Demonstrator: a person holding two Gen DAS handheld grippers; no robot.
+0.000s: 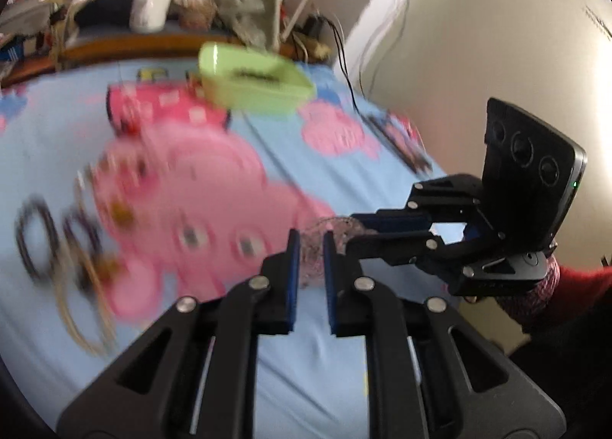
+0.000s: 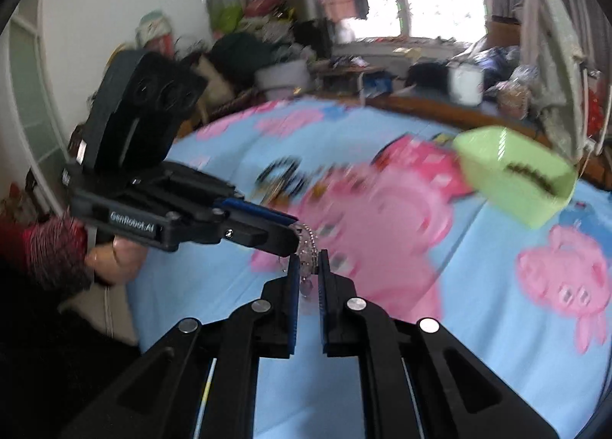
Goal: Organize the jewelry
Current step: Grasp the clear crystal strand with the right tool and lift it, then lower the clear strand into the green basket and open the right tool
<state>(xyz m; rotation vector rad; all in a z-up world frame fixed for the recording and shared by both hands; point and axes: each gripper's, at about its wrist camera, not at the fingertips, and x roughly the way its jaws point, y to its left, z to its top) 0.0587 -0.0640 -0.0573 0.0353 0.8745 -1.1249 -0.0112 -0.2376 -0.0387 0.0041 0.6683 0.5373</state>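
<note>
Left gripper (image 1: 310, 243) and right gripper (image 2: 308, 262) both clamped on same clear beaded bracelet (image 2: 306, 243), above bedsheet (image 2: 478, 266); green basket (image 1: 254, 83) at 12 o'clock.

"GenRobot.AI" on left gripper (image 2: 297, 237)

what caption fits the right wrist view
Both grippers' fingers pinch a sparkly bracelet above the cartoon bedsheet.
</note>
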